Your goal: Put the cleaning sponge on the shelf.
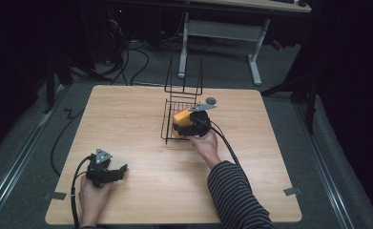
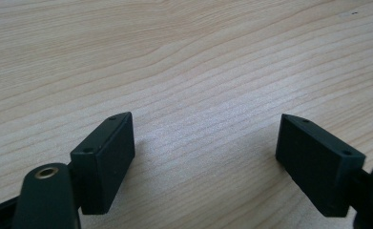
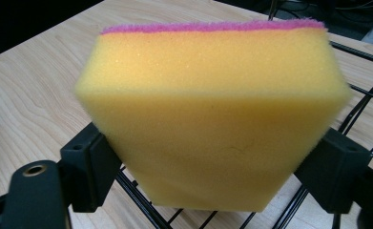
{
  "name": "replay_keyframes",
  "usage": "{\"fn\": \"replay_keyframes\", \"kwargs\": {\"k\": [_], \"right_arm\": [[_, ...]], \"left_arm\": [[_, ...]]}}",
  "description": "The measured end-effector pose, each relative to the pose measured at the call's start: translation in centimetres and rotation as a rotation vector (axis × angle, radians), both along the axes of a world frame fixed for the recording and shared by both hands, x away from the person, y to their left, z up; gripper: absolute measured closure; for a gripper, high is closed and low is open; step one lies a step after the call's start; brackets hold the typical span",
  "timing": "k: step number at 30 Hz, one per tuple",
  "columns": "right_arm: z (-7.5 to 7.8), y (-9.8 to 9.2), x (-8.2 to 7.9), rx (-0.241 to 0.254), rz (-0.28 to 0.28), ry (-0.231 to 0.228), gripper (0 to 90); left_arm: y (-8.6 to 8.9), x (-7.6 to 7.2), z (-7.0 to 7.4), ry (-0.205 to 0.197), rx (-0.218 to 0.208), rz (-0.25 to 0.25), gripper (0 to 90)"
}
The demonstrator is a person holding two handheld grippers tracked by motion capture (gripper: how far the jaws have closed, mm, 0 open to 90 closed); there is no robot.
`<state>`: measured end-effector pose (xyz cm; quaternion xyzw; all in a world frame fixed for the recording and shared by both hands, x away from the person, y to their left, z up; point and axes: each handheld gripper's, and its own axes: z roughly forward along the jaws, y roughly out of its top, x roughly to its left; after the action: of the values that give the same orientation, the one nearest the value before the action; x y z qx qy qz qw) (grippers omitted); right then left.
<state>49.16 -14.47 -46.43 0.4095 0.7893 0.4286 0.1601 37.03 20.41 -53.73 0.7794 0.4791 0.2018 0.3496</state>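
Right hand-held gripper [image 3: 212, 157] is seen pinching the yellow sponge [image 3: 212, 119] between both pads, over the wire basket [image 1: 167, 119]; left hand-held gripper [image 2: 205, 157] is held spread above the desk [image 2: 184, 57].

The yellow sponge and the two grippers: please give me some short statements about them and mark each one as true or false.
1. The sponge has a pink layer on one face. True.
2. The sponge sits between the jaws of the left gripper. False: it is between the jaws of the right gripper.
3. The left gripper's jaws stand apart with bare wooden table between them. True.
4. The wire basket stands on the floor. False: it stands on the table.
5. The right gripper is at the wire basket. True.
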Motion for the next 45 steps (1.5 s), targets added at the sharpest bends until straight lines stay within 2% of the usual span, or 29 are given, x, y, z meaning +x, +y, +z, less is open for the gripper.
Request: {"fn": "replay_keyframes", "kwargs": {"k": [7, 29, 32, 36, 40, 43, 45], "right_arm": [[-0.1, -0.2, 0.1, 0.006, 0.0, 0.018, 14.3], [1.0, -1.3, -0.9, 0.03, 0.03, 0.013, 4.2], [1.5, -1.5, -1.4, 0.048, 0.034, 0.017, 4.1], [2.4, -2.0, -2.2, 0.059, 0.044, -0.003, 4.3], [3.0, -2.6, -2.8, 0.061, 0.039, 0.002, 4.4], [3.3, -3.4, -3.3, 0.081, 0.029, -0.024, 6.7], [3.4, -3.9, -3.5, 0.085, 0.023, -0.015, 6.7]], "left_arm": [[0.0, 0.0, 0.0, 0.0, 0.001, 0.0, 21.5], [0.0, 0.0, 0.0, 0.0, 0.002, 0.0, 21.5], [0.0, 0.0, 0.0, 0.0, 0.002, 0.0, 21.5], [0.0, 0.0, 0.0, 0.0, 0.003, -0.001, 21.5], [0.0, 0.0, 0.0, 0.0, 0.003, -0.001, 21.5], [0.0, 0.0, 0.0, 0.0, 0.003, 0.0, 21.5], [0.0, 0.0, 0.0, 0.0, 0.003, -0.001, 21.5]]}}
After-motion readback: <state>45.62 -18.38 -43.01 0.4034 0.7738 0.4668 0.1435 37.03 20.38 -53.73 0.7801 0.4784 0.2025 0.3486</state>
